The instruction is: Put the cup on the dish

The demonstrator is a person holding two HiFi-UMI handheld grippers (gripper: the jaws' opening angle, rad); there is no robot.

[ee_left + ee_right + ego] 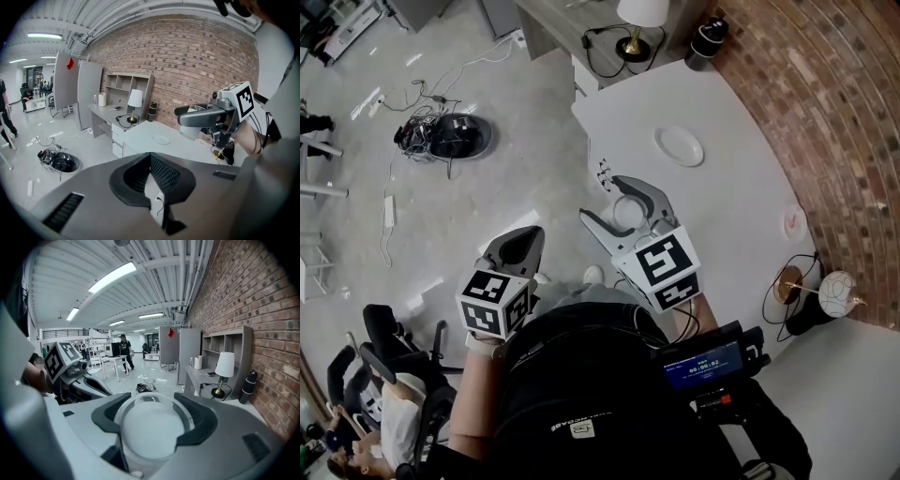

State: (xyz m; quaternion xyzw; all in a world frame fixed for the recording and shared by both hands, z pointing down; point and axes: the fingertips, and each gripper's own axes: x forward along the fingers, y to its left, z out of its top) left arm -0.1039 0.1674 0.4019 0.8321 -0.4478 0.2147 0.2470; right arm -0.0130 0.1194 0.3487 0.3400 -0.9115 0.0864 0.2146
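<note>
The cup [628, 212], translucent white, is clamped between the jaws of the right gripper [610, 201] at the centre of the head view. In the right gripper view the cup [152, 427] fills the gap at lower centre, and the dark curved pads are pressed against its rim on both sides, so the jaws are held only as far apart as the cup is wide. The dish [679, 146], a white oval plate, is seen up and to the right of the cup, well apart from it, on the white table [741, 187]. The left gripper [521, 244] is held at lower left, off the table's edge, with its jaws brought together on nothing. A brick wall [825, 112] runs along the right edge, and a lamp [637, 19] stands at the top.
</note>
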